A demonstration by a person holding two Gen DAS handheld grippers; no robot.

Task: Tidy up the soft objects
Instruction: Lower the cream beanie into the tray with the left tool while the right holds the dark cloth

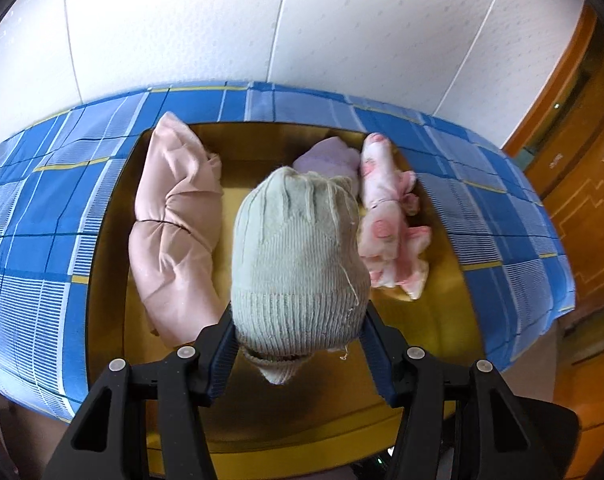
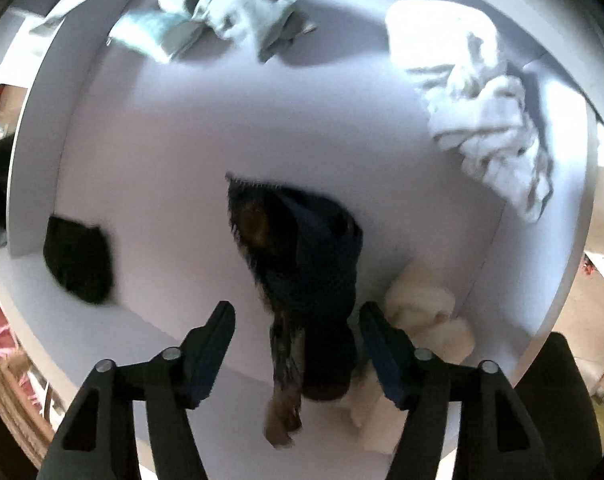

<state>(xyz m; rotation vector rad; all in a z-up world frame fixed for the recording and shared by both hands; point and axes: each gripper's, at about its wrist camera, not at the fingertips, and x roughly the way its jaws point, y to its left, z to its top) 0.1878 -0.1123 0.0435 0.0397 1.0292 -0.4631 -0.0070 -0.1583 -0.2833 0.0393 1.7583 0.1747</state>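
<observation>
Beanie (image 1: 298, 260): grey-green rib knit, hem partly hidden btwn left gripper (image 1: 300, 354) jaws, which pinch it.
Dark garment (image 2: 313, 276): blurred; right gripper (image 2: 298, 354) jaws wide apart, grip unclear.

Left hand-held gripper (image 1: 298, 338) clamped, right hand-held gripper (image 2: 298, 330) spread

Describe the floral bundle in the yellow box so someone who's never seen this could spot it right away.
Find the yellow box sitting on the blue plaid cloth. Along its right side, just right of the pale green knit hat held in the left tool, lies the floral bundle. It is the only printed fabric there: white with pink flowers and frilly edges, unlike the plain pink roll on the left.
</observation>
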